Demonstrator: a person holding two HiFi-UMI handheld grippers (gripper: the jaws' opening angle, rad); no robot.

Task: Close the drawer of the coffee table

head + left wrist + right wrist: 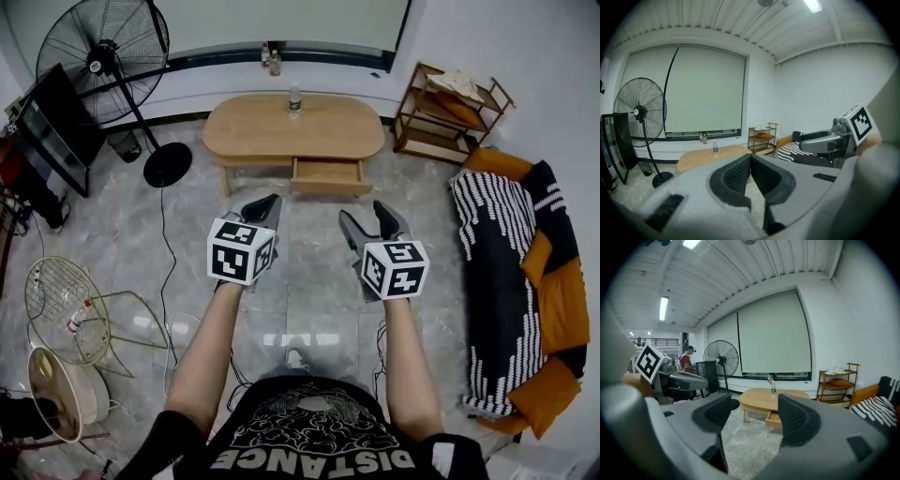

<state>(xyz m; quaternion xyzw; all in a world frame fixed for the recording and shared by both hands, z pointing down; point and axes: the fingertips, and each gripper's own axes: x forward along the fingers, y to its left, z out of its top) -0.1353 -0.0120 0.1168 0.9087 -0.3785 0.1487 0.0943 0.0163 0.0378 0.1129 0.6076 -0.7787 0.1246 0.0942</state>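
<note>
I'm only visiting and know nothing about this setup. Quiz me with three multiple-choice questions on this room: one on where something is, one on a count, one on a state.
1. In the head view, on which side of the table does the fan stand?
A) right
B) left
C) on top of it

2. How many bottles stand on the table?
A) one
B) three
C) none

3. The table's drawer is:
A) shut
B) lying on the floor
C) pulled open

Answers:
1 B: the fan stands beyond the table's left end.
2 A: a single bottle stands near the far edge.
3 C: the drawer sticks out under the tabletop and its inside shows.
</note>
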